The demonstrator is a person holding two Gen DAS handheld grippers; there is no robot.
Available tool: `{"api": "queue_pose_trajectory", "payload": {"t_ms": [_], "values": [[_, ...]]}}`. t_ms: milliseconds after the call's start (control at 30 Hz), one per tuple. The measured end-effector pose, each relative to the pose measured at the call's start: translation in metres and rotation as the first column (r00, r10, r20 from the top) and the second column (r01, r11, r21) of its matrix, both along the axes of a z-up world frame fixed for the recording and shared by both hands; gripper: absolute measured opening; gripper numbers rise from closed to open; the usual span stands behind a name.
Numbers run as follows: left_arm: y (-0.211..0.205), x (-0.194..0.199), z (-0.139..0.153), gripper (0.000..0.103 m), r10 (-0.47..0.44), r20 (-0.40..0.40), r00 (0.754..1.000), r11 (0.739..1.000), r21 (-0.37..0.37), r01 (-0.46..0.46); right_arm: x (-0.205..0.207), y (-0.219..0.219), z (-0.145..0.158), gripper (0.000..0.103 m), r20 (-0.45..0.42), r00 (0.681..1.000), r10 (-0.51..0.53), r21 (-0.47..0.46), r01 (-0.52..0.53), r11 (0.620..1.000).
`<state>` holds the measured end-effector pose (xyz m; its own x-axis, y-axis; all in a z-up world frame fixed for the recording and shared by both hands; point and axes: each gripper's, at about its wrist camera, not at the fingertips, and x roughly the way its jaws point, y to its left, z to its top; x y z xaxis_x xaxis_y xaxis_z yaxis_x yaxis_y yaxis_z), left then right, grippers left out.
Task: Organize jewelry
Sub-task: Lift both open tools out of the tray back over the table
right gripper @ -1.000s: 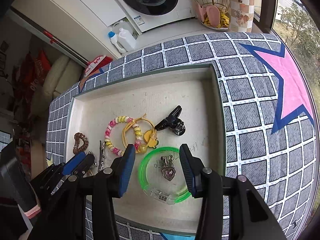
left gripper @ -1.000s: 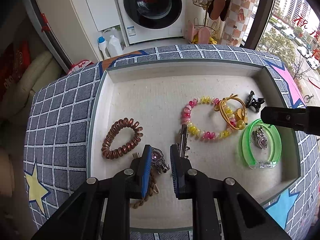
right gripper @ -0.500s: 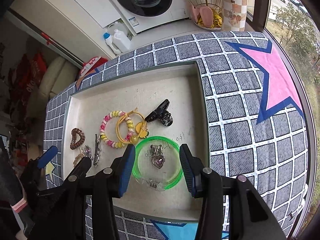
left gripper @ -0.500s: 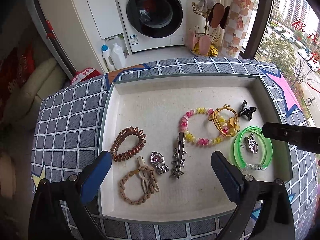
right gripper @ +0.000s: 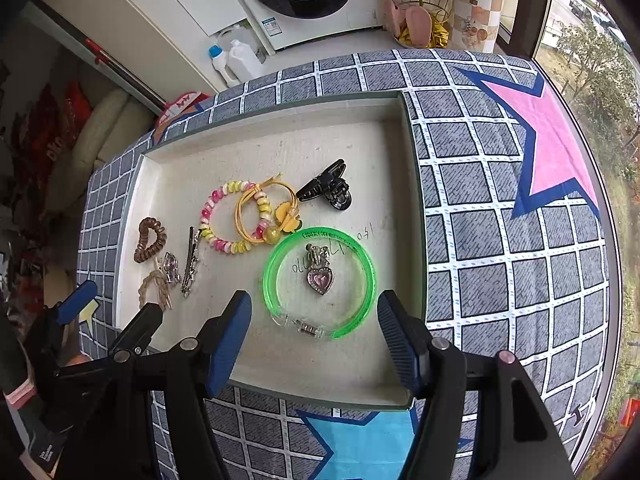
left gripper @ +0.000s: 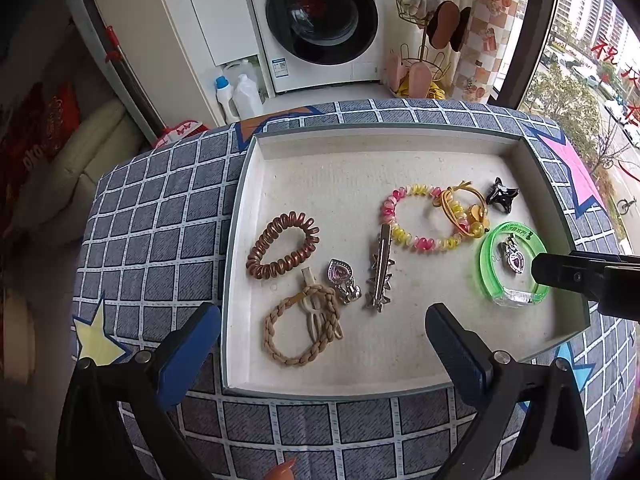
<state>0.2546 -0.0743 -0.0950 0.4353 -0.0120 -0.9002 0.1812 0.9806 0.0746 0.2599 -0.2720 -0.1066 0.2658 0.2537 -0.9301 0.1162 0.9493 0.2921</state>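
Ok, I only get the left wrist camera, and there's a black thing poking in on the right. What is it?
Observer: That's the right tool, wide open, with the green bangle just ahead of it.
Operator: Is it holding something?
Observer: No, there's nothing between its pads.
Operator: Is anything hiding behind it?
Observer: Just some dark pen marks on the tray floor beside the bangle.
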Motion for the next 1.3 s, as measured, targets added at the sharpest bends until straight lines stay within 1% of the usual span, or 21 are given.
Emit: {"api": "queue_pose_trajectory", "payload": {"t_ms": [67,233,267,300,367,533,633,767,867,967,1167,1300], "values": [[0.003,-0.004,0.001,0.103,0.003,-0.002,1.000,1.000,-0.004,-0.003,-0.003,0.002,0.000,0.082,-0.003,1.000,0.004,-0.002,-0.004,1.000],[0.011,-0.014,0.004,0.103,0.020,-0.005,1.000,1.000,-0.002,-0.020,-0.010,0.008,0.004,0.083,0.002,1.000,0.019,-0.030,-0.019,0.999],[0.013,-0.016,0.004,0.103,0.022,-0.005,1.000,1.000,0.001,-0.022,-0.012,0.010,0.004,0.092,0.004,1.000,0.024,-0.036,-0.024,0.999],[0.014,-0.019,0.005,0.103,0.023,-0.003,1.000,1.000,0.007,-0.023,-0.014,0.011,0.005,0.094,0.008,1.000,0.026,-0.041,-0.026,0.999],[0.016,-0.023,0.006,0.103,0.022,0.003,1.000,0.999,0.025,-0.022,-0.018,0.014,0.008,0.103,0.027,0.999,0.027,-0.049,-0.025,0.998],[0.022,-0.036,0.011,0.103,0.016,0.007,1.000,0.999,0.028,-0.016,-0.028,0.019,0.015,0.103,0.066,0.997,0.029,-0.077,-0.024,0.997],[0.027,-0.043,0.014,0.103,0.028,-0.004,1.000,1.000,0.008,-0.028,-0.035,0.021,0.015,0.103,0.052,0.998,0.021,-0.075,-0.017,0.997],[0.032,-0.053,0.017,0.103,0.036,0.002,0.999,0.999,0.009,-0.037,-0.047,0.022,0.014,0.103,0.034,0.999,0.014,-0.073,-0.011,0.997],[0.037,-0.063,0.019,0.103,0.042,0.004,0.999,0.999,-0.004,-0.042,-0.058,0.022,0.014,0.103,0.025,1.000,0.012,-0.072,-0.010,0.997],[0.041,-0.071,0.020,0.103,0.046,-0.008,0.999,0.999,-0.012,-0.047,-0.069,0.022,0.015,0.103,0.018,1.000,0.000,-0.064,0.001,0.998],[0.047,-0.093,0.024,0.103,0.054,-0.006,0.999,0.998,-0.037,-0.054,-0.092,0.025,0.020,0.103,0.017,1.000,-0.011,-0.052,0.012,0.999],[0.048,-0.108,0.029,0.103,0.055,0.016,0.998,0.998,-0.041,-0.054,-0.109,0.026,0.025,0.103,0.028,0.999,-0.026,-0.044,0.027,0.999]]}}
